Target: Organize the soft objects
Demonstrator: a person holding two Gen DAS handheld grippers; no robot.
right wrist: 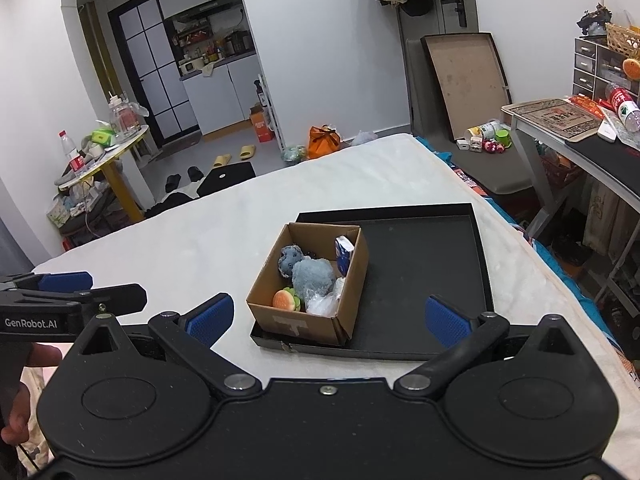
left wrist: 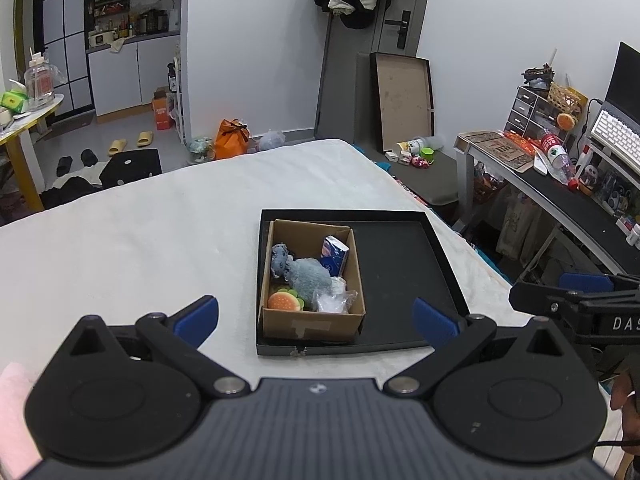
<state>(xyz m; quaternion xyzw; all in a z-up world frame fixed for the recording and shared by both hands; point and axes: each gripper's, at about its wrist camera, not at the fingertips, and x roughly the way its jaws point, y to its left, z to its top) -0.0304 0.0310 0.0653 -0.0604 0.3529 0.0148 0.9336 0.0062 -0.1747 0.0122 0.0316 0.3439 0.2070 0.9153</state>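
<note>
A brown cardboard box (left wrist: 308, 325) (right wrist: 296, 322) stands in the left part of a shallow black tray (left wrist: 400, 272) (right wrist: 420, 272) on the white bed. Inside lie a grey-blue plush toy (left wrist: 304, 274) (right wrist: 310, 274), a burger-shaped soft toy (left wrist: 283, 301) (right wrist: 285, 299), a blue tissue pack (left wrist: 335, 254) (right wrist: 344, 254) and a clear plastic bag (left wrist: 334, 300) (right wrist: 322, 304). My left gripper (left wrist: 316, 318) hovers open just before the box, with nothing between its blue pads. My right gripper (right wrist: 328, 316) is also open and empty, near the tray's front edge.
The white bed (left wrist: 160, 232) (right wrist: 192, 248) stretches left and behind the tray. A desk (left wrist: 560, 184) with clutter stands at the right. A yellow-legged table (right wrist: 104, 160), slippers and an orange bag (left wrist: 232, 138) are on the floor beyond. A hand shows at the lower left of the right wrist view.
</note>
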